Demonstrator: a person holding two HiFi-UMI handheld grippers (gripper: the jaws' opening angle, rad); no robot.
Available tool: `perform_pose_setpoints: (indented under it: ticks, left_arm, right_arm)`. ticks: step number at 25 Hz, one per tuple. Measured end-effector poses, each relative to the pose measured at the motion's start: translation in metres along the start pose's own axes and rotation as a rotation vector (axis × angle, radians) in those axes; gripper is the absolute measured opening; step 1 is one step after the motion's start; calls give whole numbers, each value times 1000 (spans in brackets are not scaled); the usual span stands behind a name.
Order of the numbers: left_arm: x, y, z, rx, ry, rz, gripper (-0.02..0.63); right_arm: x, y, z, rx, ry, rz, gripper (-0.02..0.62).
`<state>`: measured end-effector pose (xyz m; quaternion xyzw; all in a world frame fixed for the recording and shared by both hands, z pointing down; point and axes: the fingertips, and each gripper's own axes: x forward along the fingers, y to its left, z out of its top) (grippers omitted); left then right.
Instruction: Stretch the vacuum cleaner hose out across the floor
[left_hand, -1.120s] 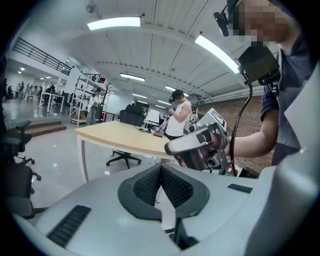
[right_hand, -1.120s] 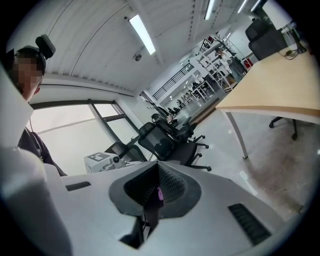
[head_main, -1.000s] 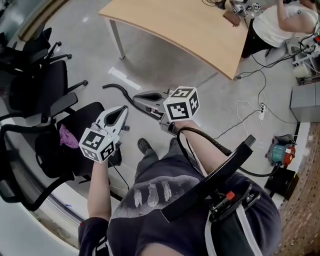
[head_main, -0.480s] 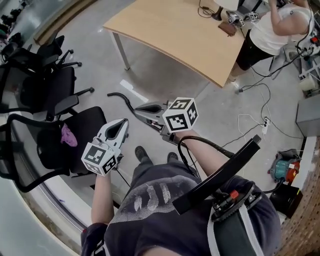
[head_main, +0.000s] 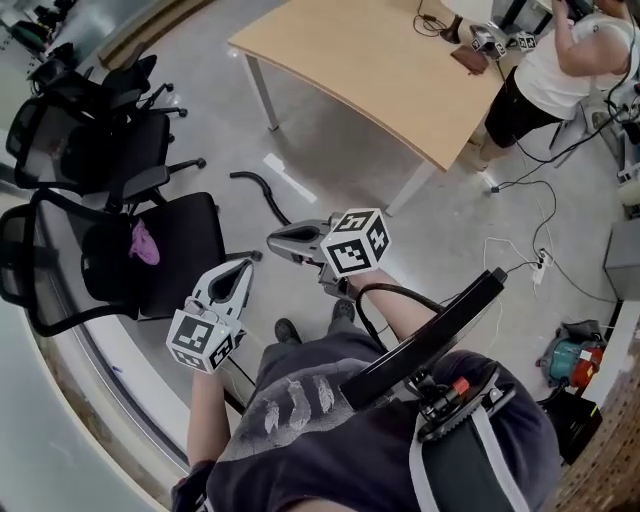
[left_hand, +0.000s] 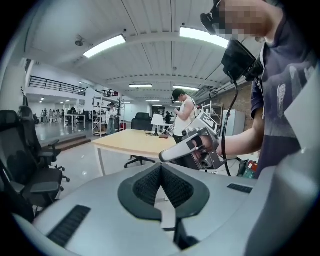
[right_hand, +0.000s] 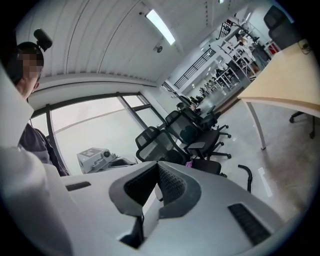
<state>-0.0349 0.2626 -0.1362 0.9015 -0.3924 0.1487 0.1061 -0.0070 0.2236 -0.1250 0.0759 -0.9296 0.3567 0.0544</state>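
Vacuum cleaner hose: down on the bare floor, upper middle of the head view, showing as a short black curve before disappearing behind the right hand-held gripper. Also there lower right in the right gripper view. No view of the rest, so no calling it stretched or bunched.

Right hand-held gripper: pinched together on nothing, tip up in the air near the hose's near end, not touching. Left hand-held gripper: same deal, closed and empty, lower left of centre, well apart from the hose.

Around it: office chairs just left of the hose, counter above with a leg close by, power strip with its cables off on the right.

Ways to mess up from here, just guessing:
- dragging the curve into the chair casters or round the counter leg and snagging it
- grabbing a smooth round tube too lightly and losing it mid-pull
- springing back into a bend once released
- tripping over it, with feet so close
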Motion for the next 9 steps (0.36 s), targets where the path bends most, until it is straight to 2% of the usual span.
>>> perform_pose_setpoints:
  ticks: [4, 9]
  left_arm:
    - [-22, -2, 1, 12, -21, -2, 6]
    - [-79, -15, -16, 75, -42, -26, 6]
  right_arm:
    - [4, 20, -5, -14, -9, -13, 5]
    - [29, 62, -38, -34, -24, -50, 5]
